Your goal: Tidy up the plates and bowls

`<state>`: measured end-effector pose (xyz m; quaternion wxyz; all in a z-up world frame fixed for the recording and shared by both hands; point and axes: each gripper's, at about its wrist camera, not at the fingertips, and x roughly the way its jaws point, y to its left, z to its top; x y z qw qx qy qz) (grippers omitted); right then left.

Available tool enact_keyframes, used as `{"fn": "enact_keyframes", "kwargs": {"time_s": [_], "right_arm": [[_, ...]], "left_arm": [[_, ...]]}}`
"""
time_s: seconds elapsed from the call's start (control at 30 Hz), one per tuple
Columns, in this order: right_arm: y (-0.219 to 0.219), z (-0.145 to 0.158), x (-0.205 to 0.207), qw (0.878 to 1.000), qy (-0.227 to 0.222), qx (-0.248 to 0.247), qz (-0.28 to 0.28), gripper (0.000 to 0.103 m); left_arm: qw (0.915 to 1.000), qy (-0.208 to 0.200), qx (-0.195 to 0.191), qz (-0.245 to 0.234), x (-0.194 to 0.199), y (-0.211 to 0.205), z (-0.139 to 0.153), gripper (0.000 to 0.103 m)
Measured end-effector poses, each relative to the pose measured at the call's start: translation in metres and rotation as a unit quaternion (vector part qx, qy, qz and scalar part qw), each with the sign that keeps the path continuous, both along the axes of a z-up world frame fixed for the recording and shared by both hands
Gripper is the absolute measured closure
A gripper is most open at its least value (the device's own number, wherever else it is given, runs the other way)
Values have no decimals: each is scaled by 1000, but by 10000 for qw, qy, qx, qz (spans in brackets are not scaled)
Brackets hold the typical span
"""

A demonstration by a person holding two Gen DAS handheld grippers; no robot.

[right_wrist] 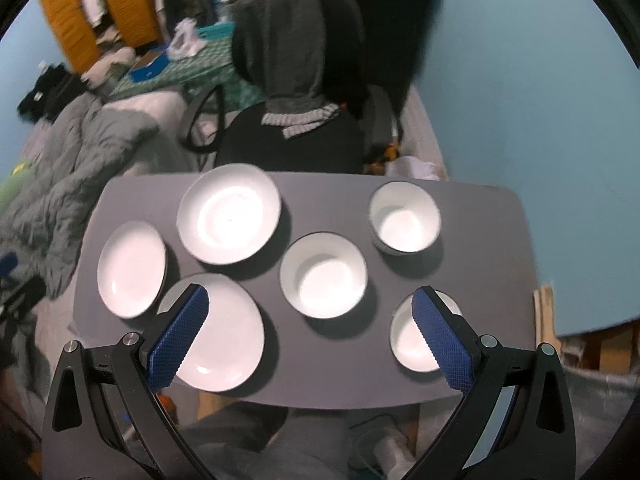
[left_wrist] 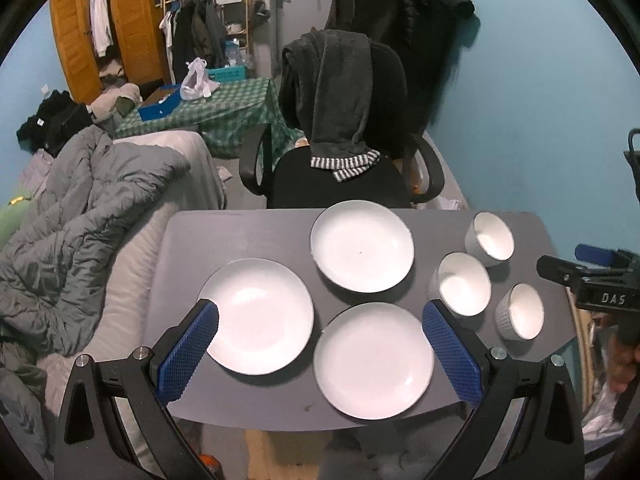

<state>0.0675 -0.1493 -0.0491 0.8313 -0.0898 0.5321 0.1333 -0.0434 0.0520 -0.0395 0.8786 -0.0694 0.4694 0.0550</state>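
Observation:
Three white plates lie apart on the small grey table (left_wrist: 240, 236): a left plate (left_wrist: 258, 316), a far plate (left_wrist: 362, 246) and a near plate (left_wrist: 374, 360). Three white bowls stand to their right: far bowl (left_wrist: 490, 236), middle bowl (left_wrist: 464, 284), near bowl (left_wrist: 520, 312). My left gripper (left_wrist: 320, 320) hovers open above the near and left plates, holding nothing. In the right wrist view my right gripper (right_wrist: 310, 306) is open over the middle bowl (right_wrist: 323, 275), between the near plate (right_wrist: 224, 340) and near bowl (right_wrist: 412, 340). It also appears at the right edge of the left wrist view (left_wrist: 600, 292).
A black office chair (left_wrist: 344, 120) draped with a dark towel stands right behind the table's far edge. A bed with a grey duvet (left_wrist: 80, 220) runs along the left side. A blue wall (left_wrist: 540, 120) is to the right. Boxes sit under the table.

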Motion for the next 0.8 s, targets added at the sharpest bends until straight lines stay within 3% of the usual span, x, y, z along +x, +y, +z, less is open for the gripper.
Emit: {"fn": "enact_keyframes", "kwargs": {"time_s": [0.13,0.2,0.27,0.6,0.8], "right_arm": [[11,-19,-4,9991,143,46,385,2],[17,-30,-6,9981,223,58,567,2],[24,-44,-8,9967,302,70,755,2],[39,-117,-12,9887,952,305,1121,5],[39,-152,-4,9877,1031,201,1157,7]], "left_arm": [[9999,12,-38,-98,-8,6,-21,4],[9999,21,-82,-108,-12,8,-32,13],[9998,57,-119,-141,-16,9,-43,15],[9971,717,-217,129,-20,14,-113,15],[9952,891,-358,193,-20,12,-147,15]]}}
